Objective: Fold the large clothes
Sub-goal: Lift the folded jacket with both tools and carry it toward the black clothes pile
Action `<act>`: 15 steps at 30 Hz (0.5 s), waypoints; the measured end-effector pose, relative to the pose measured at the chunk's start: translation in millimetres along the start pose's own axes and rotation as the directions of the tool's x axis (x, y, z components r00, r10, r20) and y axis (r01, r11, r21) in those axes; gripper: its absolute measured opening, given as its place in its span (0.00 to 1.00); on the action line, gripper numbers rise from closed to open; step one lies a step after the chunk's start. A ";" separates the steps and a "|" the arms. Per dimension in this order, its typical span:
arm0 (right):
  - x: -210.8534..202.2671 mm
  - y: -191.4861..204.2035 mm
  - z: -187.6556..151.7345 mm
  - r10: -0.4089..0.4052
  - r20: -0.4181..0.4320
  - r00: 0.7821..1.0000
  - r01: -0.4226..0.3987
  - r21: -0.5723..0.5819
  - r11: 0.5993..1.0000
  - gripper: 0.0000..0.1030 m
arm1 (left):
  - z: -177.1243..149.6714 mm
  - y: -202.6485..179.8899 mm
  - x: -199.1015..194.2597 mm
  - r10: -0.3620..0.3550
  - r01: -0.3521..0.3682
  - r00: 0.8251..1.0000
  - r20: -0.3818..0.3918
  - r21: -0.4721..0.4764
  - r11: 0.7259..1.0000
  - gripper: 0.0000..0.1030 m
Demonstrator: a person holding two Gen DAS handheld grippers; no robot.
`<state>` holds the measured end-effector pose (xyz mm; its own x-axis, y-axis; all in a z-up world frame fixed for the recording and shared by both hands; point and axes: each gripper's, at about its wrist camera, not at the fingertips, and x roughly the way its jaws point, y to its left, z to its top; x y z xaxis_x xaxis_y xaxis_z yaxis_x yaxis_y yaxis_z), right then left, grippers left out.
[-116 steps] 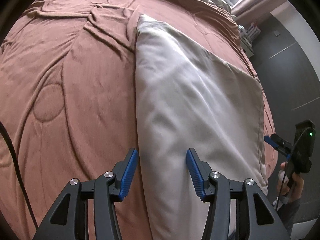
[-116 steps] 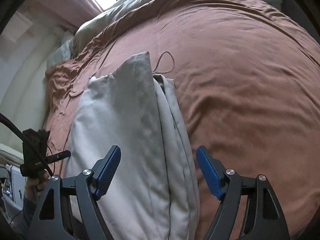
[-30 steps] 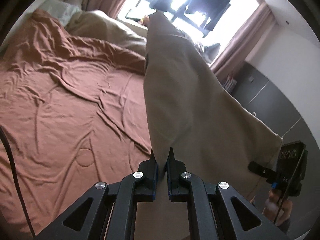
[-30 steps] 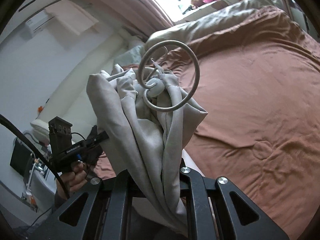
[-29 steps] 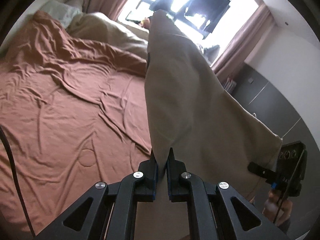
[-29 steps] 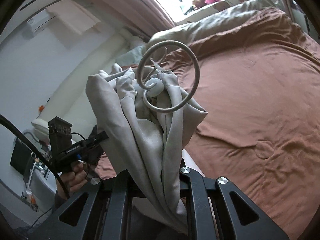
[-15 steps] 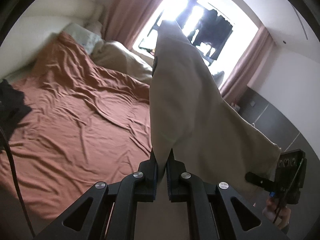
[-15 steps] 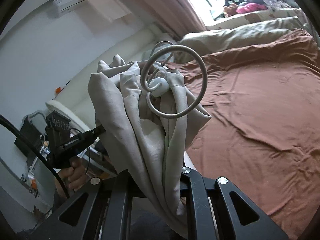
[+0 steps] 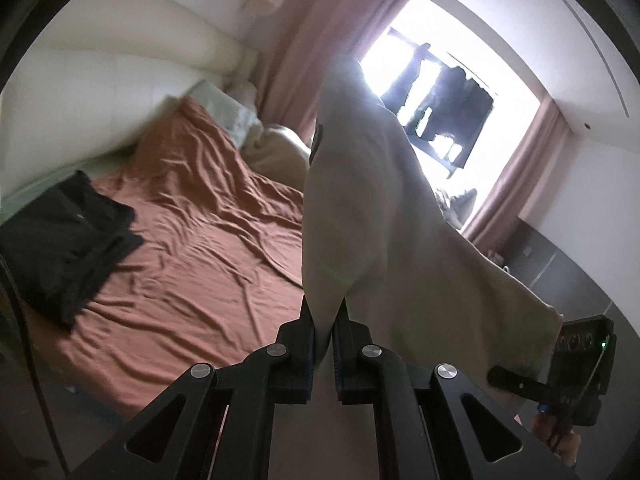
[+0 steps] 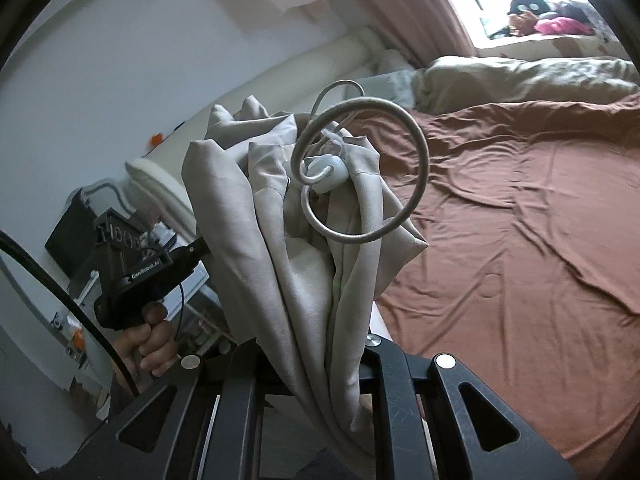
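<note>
Our right gripper's fingertips are buried under the bunched beige fabric garment, yet it is clamped on those folds, where a grey drawstring loop curls. Our left gripper pinches the garment's edge, holding it aloft above the rumpled rust-brown bedsheet. A dark clothing heap blurs at the bed's edge; the window glares white between pink curtains.

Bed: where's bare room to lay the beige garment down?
Free: the wide brown bedspread between the black clothes at its left edge and the rumpled beige duvet by the window. Both of those edges are crowded.
</note>
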<state>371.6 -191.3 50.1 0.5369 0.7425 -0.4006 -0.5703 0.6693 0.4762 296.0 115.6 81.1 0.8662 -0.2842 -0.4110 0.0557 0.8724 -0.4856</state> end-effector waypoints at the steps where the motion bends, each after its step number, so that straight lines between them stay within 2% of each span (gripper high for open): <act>1: 8.0 4.8 1.6 0.010 -0.006 1.000 -0.010 -0.009 1.000 0.08 | 2.5 6.6 -5.1 0.007 -0.007 1.000 0.006 -0.004 1.000 0.07; 9: 68.2 23.7 17.8 0.082 -0.049 0.995 -0.084 -0.051 0.995 0.08 | 31.6 74.4 -48.0 0.084 -0.081 0.995 0.062 -0.051 0.995 0.07; 15: 130.1 44.5 33.9 0.146 -0.086 0.985 -0.153 -0.075 0.985 0.08 | 64.3 127.2 -69.3 0.165 -0.156 0.981 0.098 -0.090 0.984 0.07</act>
<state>437.1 -65.8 45.7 0.3920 0.8320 -0.3927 -0.6908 0.5481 0.4717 275.0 271.8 97.4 0.9080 -0.0961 -0.4079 -0.1250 0.8669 -0.4825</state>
